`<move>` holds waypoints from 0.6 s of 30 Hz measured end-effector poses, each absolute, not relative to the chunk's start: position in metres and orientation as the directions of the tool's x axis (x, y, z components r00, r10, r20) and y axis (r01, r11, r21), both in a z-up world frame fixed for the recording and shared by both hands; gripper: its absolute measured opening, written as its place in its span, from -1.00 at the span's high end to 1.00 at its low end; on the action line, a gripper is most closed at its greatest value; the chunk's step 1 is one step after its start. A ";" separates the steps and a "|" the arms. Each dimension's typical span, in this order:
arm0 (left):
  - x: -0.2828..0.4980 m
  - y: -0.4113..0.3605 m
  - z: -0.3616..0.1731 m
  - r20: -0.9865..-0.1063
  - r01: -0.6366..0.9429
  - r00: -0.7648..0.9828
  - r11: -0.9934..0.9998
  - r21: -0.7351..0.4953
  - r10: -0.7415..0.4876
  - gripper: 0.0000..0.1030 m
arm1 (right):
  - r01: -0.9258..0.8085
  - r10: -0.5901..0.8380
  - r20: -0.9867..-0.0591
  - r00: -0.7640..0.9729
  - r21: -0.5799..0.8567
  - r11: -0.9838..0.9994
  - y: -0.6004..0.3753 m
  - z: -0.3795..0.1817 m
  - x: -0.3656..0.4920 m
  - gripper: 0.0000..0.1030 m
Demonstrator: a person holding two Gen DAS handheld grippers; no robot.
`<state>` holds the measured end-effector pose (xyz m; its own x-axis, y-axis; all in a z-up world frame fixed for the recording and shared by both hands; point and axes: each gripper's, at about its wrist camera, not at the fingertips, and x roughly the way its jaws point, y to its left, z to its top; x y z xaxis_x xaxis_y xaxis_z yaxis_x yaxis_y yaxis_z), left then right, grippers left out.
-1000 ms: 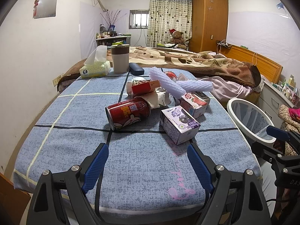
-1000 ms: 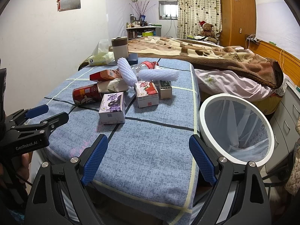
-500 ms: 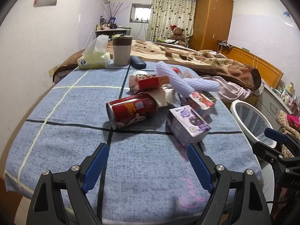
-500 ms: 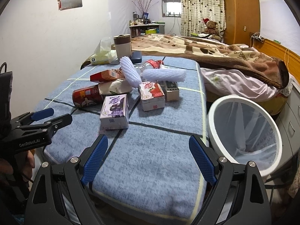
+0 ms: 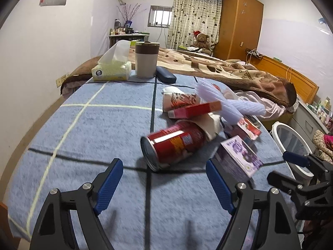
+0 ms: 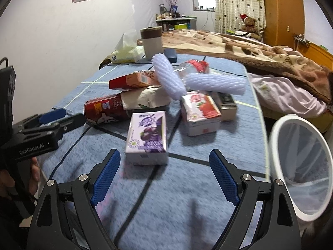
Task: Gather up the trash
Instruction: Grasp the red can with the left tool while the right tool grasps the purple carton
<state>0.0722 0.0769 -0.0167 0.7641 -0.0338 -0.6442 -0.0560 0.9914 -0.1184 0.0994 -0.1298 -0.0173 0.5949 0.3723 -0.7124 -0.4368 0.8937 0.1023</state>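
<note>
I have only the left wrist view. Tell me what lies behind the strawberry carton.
Observer: A small dark box lies right behind the strawberry carton, close against it.
Operator: Report the right gripper's jaws.
Observer: The right gripper has its jaws wide open and holds nothing. The purple grape carton stands just ahead of them.
Operator: Say what the foam nets hide.
Observer: A clear plastic bottle with a red label lies behind the foam nets.
</note>
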 end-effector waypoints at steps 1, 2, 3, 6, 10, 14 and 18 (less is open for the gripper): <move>0.075 0.079 -0.017 -0.643 -0.053 0.765 0.992 -0.117 -0.035 -0.59 | -0.438 0.370 -0.716 0.592 0.100 0.893 -0.127 -0.019 0.101 -0.70; 0.077 0.082 -0.017 -0.640 -0.048 0.767 0.992 -0.116 -0.038 -0.59 | -0.439 0.369 -0.720 0.588 0.100 0.893 -0.126 -0.020 0.102 -0.69; 0.081 0.084 -0.017 -0.637 -0.038 0.770 0.993 -0.112 -0.043 -0.59 | -0.438 0.367 -0.725 0.582 0.101 0.893 -0.123 -0.023 0.104 -0.65; 0.090 0.089 -0.016 -0.633 -0.020 0.772 0.994 -0.109 -0.054 -0.59 | -0.435 0.361 -0.734 0.576 0.100 0.895 -0.118 -0.026 0.109 -0.61; 0.104 0.092 -0.017 -0.632 0.013 0.770 0.994 -0.112 -0.082 -0.59 | -0.431 0.349 -0.746 0.567 0.092 0.897 -0.112 -0.030 0.111 -0.52; 0.117 0.092 -0.021 -0.639 0.068 0.758 0.991 -0.117 -0.128 -0.59 | -0.425 0.333 -0.760 0.558 0.083 0.901 -0.112 -0.033 0.113 -0.18; 0.129 0.090 -0.025 -0.647 0.142 0.738 0.981 -0.129 -0.192 -0.59 | -0.418 0.327 -0.760 0.562 0.081 0.905 -0.117 -0.031 0.110 -0.09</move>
<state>0.1289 0.0895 -0.0254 0.7384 -0.1917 -0.6466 0.1421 0.9815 -0.1286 0.1099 -0.1171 -0.0314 0.5617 0.3275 -0.7598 -0.4185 0.9046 0.0806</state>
